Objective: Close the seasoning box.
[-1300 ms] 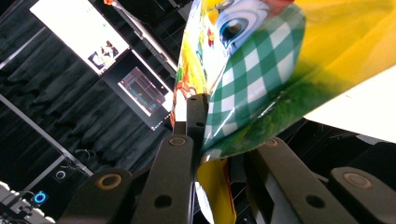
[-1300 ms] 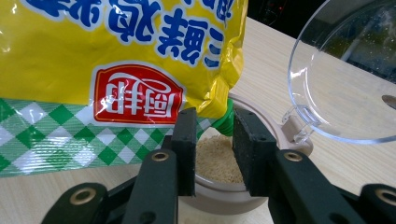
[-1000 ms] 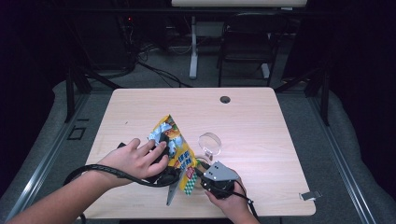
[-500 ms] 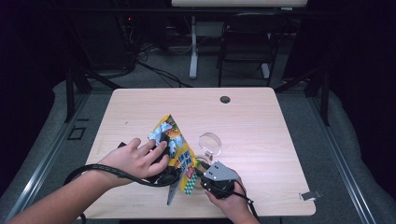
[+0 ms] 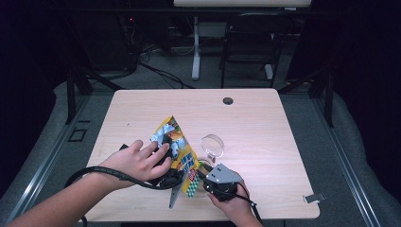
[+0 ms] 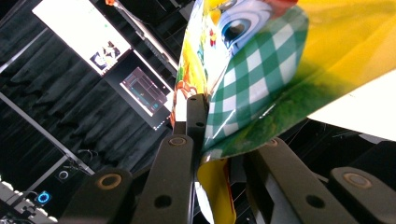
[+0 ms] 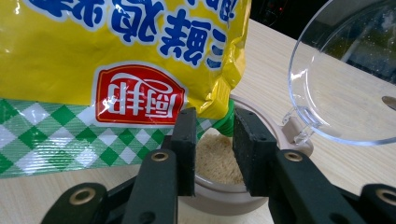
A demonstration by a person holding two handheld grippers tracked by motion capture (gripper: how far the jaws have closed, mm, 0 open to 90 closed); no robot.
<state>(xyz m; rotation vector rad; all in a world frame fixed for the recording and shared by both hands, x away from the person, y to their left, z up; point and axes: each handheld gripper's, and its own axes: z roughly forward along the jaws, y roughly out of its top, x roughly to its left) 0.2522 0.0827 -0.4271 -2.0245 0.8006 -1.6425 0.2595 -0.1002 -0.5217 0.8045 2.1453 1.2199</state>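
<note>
Barely anything has moved over the last second: the left gripper (image 5: 166,176), jaws clamped on the seasoning bag (image 5: 176,142), holds it tilted over the lidded jar (image 7: 224,179) on the bench (image 5: 265,123); the right gripper (image 5: 215,182) has jaws apart around the jar, suggesting pouring continues.

Light wooden table (image 5: 265,123) with a few things at its near side.
A small beige jar (image 7: 224,186) with a clear flip lid (image 5: 213,144) stands on the near middle, and the yellow bag (image 5: 177,151) is just left of it. A dark round grommet (image 5: 228,100) sits at the far edge; a small metal clip (image 5: 314,198) lies at the near right corner.
</note>
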